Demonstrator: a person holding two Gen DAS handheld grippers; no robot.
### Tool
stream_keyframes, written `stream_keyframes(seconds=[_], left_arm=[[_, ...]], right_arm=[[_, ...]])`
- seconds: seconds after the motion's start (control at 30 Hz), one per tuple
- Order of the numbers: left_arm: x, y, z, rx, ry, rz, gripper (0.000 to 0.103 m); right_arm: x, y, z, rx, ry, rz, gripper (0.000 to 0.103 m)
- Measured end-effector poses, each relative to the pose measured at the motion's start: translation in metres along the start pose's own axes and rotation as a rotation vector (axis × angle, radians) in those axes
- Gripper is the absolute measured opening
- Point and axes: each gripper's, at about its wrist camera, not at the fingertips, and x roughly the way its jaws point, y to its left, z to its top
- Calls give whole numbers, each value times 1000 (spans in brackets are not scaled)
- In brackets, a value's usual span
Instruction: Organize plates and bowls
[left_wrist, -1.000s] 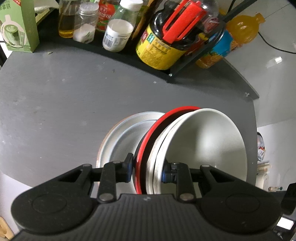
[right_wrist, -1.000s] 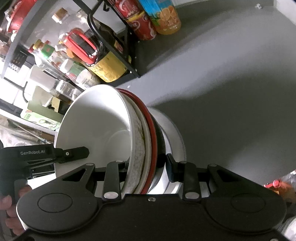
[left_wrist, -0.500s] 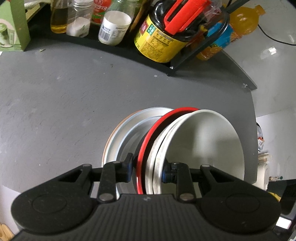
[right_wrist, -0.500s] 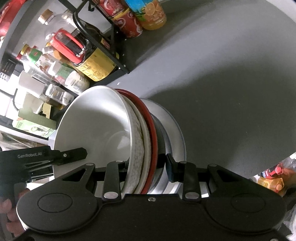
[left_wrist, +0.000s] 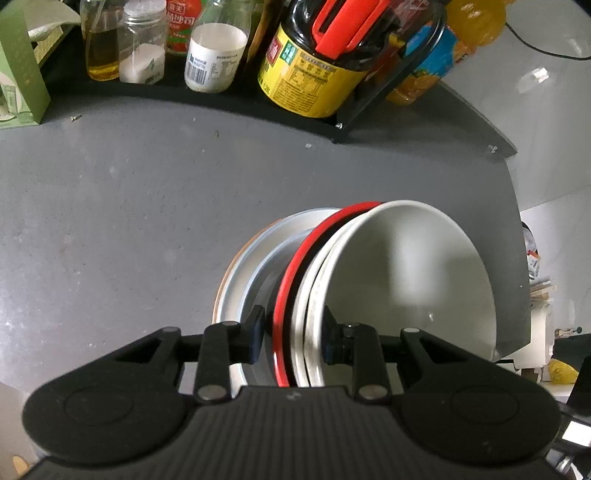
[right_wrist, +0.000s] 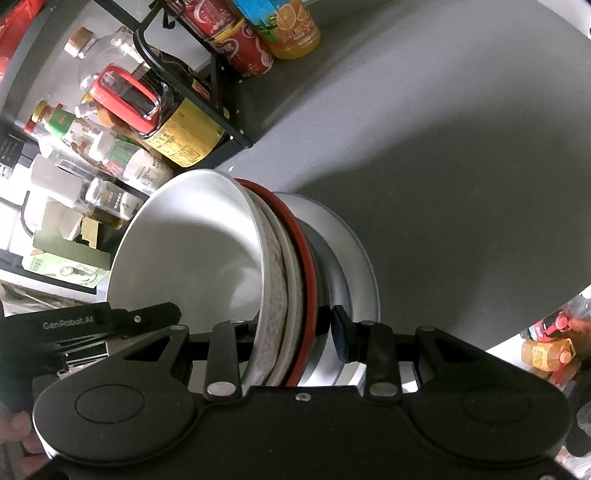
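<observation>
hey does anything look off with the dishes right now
Yes: the stack of bowls appears tipped on edge, clamped by the left claw and right claw, above the grey counter. No spills or cracks visible.

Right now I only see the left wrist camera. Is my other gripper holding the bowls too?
Observer: Yes. The right wrist view shows the right gripper with its jaws closed on the bowl stack from the opposite side.
Operator: What's beside the orange drink bottle?
Observer: There are red cans right next to the orange drink bottle.
</observation>
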Motion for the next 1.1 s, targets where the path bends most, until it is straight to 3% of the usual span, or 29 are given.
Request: stream_keyframes(seconds=[0.17, 0.27, 0.33, 0.43, 0.57, 0.73, 1.1], left_arm=[[3, -1, 2, 5, 13, 14, 31], [-2, -5, 4, 5, -11, 32, 48], [-10, -9, 4, 22, -40, 37, 63], [-23, -16, 4, 22, -74, 30, 71], [-39, -32, -2, 80, -116, 42, 76], [-56, -47, -22, 137, -152, 15, 88], [-92, -59, -84, 223, -199, -11, 94]], right_arm=[[-4, -6, 1, 53, -17, 29, 38], [-19, -7, 0, 49, -55, 52, 52], [-32, -9, -3, 43, -84, 52, 53], [-56, -15, -9, 52, -131, 40, 58], [-90, -28, -24, 63, -219, 8, 75], [-125, -46, -54, 75, -301, -40, 79], [-190, -39, -117, 43, -445, -128, 91]])
